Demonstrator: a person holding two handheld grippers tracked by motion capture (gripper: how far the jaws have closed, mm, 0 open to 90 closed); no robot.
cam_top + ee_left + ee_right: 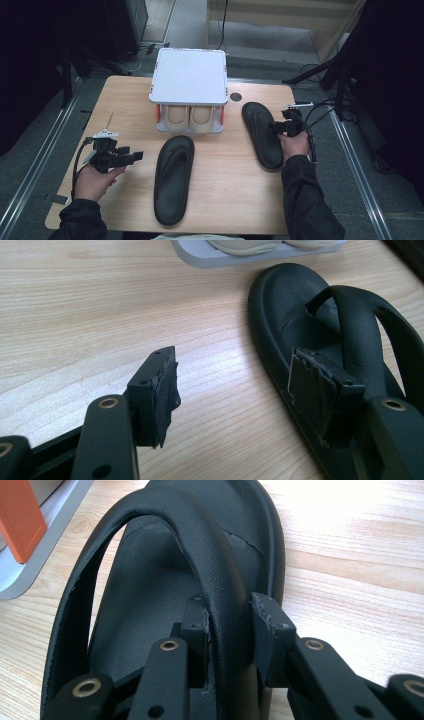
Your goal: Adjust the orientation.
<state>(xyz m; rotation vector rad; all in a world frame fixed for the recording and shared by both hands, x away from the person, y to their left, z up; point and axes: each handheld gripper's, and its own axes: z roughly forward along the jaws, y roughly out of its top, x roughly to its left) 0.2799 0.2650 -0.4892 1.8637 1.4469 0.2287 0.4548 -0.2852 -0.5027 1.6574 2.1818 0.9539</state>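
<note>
On a light wooden table (130,100), two black flip-flop sandals lie apart in front of a small white shoe rack (189,75) that holds a pair of beige shoes (189,116) on its lower shelf. At the table's right side, the right gripper (278,127) sits at the right sandal (262,134). Seen from the right gripper view, its jaws straddle this sandal's black strap (220,580), one pad on each side; a thin gap shows beside the right-hand pad, so the strap sits between the jaws without a clear squeeze. Well to the left, the left gripper (134,156) is held with its jaws wide apart and nothing between them, just beside the left sandal (173,177), which lies near the table's middle.
</note>
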